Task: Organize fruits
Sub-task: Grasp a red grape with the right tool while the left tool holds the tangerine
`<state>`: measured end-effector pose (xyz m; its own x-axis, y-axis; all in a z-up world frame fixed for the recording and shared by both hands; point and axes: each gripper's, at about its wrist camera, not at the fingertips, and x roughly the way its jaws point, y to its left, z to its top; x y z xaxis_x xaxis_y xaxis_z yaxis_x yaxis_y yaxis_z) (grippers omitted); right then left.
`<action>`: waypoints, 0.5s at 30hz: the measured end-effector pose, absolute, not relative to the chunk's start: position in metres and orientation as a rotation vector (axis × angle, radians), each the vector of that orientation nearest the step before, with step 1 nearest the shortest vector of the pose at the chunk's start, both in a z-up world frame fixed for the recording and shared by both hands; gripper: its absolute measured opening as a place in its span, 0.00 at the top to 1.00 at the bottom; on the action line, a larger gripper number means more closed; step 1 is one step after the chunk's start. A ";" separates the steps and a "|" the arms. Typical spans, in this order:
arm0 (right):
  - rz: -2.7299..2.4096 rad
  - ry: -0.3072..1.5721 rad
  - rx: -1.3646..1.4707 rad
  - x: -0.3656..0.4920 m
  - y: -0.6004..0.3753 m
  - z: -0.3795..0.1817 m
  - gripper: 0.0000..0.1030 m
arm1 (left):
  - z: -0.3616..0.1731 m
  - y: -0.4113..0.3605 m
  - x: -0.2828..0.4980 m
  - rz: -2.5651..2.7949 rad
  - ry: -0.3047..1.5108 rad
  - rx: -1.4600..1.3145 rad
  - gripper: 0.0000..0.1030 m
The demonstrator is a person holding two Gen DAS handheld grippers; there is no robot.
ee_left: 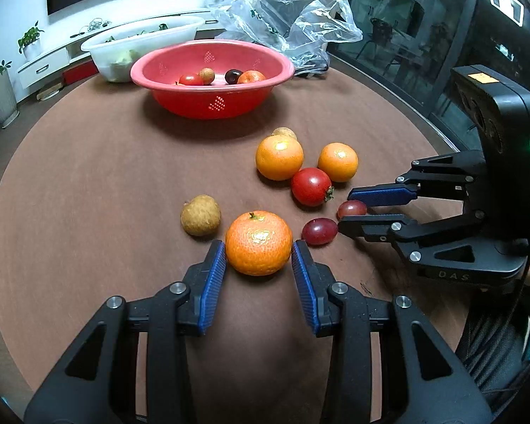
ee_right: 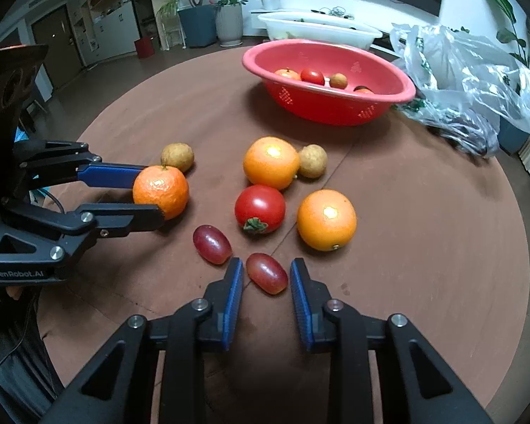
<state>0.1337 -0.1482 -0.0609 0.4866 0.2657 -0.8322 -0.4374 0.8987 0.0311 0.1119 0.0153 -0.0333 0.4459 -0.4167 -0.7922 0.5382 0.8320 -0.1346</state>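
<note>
The left gripper's point(ee_left: 258, 252) fingers point(ee_left: 213, 275) stand spread wide to either side of a mandarin point(ee_left: 258, 242), with the blue pads just beside its flanks or barely touching; they have not clamped it, and it sits on the brown surface point(ee_left: 88, 194). The right gripper's point(ee_right: 266, 275) fingers point(ee_right: 234, 293) are likewise parted, around a red grape point(ee_right: 266, 273) that lies between the tips with a visible gap on each side. That grape's long axis runs slantwise across the gap, not along the fingers, so closing would likely press on its ends or roll it; turning the wrist a little looks wise. Taking the mandarin as landmark: a second grape point(ee_left: 319, 231) lies just to its right, close to the right gripper, and a brown longan point(ee_left: 200, 215) just to its left. Beyond it sit a tomato point(ee_left: 311, 186), two more oranges point(ee_left: 279, 157) and another longan. Farther still beyond the mandarin is the red basket point(ee_left: 212, 70), already holding a few fruits and presumably where these go. Behind the basket are a white tub point(ee_left: 141, 33) and a clear plastic bag point(ee_left: 293, 24).
</note>
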 end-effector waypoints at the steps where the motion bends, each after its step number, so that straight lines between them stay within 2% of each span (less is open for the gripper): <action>1: 0.434 0.972 -0.203 0.133 -0.147 -0.061 0.73 | -0.033 0.016 0.111 -0.594 0.938 0.143 0.65; 15: 0.434 0.966 -0.210 0.131 -0.146 -0.059 0.76 | -0.034 0.017 0.111 -0.590 0.935 0.132 0.65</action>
